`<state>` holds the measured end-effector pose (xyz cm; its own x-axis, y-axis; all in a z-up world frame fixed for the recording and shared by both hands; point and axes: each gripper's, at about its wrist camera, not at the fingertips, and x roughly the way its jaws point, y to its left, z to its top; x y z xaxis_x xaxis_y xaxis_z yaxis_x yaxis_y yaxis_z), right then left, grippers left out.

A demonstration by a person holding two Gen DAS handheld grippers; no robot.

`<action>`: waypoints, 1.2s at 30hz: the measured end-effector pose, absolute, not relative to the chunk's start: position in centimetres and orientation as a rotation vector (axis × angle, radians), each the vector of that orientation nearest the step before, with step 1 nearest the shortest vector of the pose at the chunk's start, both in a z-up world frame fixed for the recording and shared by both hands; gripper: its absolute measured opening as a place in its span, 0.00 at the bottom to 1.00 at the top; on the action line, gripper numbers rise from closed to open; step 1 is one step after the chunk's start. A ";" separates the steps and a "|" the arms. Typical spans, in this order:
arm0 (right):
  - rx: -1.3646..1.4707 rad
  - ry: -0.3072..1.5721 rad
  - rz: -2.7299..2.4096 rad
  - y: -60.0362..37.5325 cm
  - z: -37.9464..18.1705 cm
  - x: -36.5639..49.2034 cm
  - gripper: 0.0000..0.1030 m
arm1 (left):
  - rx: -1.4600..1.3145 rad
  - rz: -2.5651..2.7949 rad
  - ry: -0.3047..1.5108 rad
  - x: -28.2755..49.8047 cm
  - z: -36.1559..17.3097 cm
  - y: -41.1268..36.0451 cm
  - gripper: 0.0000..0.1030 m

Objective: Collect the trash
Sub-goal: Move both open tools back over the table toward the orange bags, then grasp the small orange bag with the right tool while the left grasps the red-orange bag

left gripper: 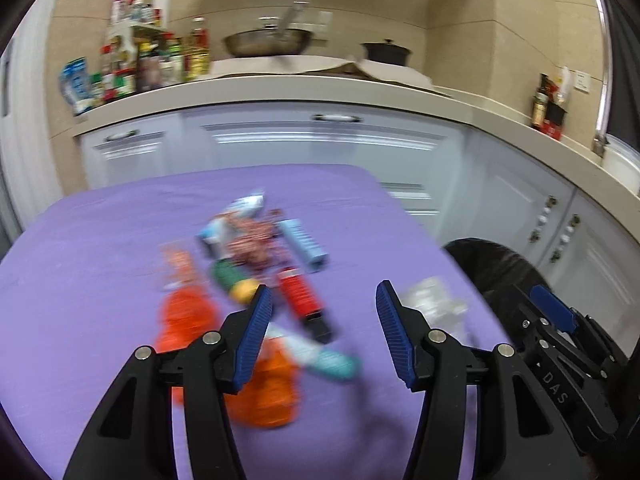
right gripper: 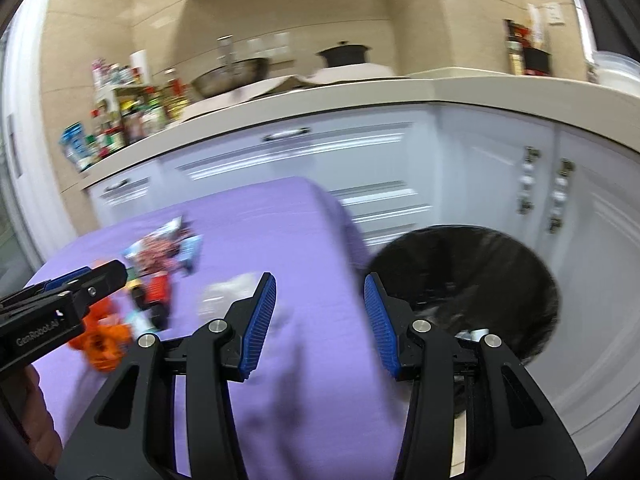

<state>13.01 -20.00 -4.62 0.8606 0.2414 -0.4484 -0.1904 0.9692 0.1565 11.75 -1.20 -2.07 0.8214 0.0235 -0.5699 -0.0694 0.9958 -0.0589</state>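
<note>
Both views are smeared by motion blur, so the trash pile in the middle of the purple tablecloth is hard to read: no wrapper's print can be made out, only colours and rough shapes. Nearest the pile's far end lies a pale blue-and-white packet, beside it a reddish patterned wrapper and a light blue ribbed box; toward the near end sit a red-and-black box, a green-and-yellow piece, a teal packet and crumpled orange wrappers, part of them hidden behind the left gripper's finger. A crumpled clear plastic piece lies apart from the pile, toward the tablecloth's right edge, and is almost a white smudge. Off that same edge stands a bin with a black liner; something pale lies inside it, too dim to identify, and the right gripper's finger cuts off its near rim. The left gripper hangs over the pile's near end with its blue pads roughly half apart and nothing between them. The right gripper, above the tablecloth's right edge between the pile and the bin, also stands partly open and empty. In the left wrist view only one side of the right gripper shows, at the frame's right border.
</note>
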 end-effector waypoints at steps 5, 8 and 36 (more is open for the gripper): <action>0.077 0.492 0.321 -15.2 -4.4 11.3 0.44 | -0.094 0.132 0.604 9.5 -2.3 2.9 0.52; 0.057 0.502 0.364 -13.0 -4.3 10.4 0.45 | -0.097 0.172 0.603 8.2 -2.6 4.9 0.52; -0.086 0.631 0.464 -3.6 -6.7 9.2 0.41 | -0.179 0.227 0.623 4.5 -5.1 11.7 0.57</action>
<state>9.22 -3.65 -6.72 0.7087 0.3917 -0.5868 -0.4433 0.8943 0.0616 4.55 11.67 -5.13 0.7888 0.1564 -0.5944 -0.2634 0.9598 -0.0972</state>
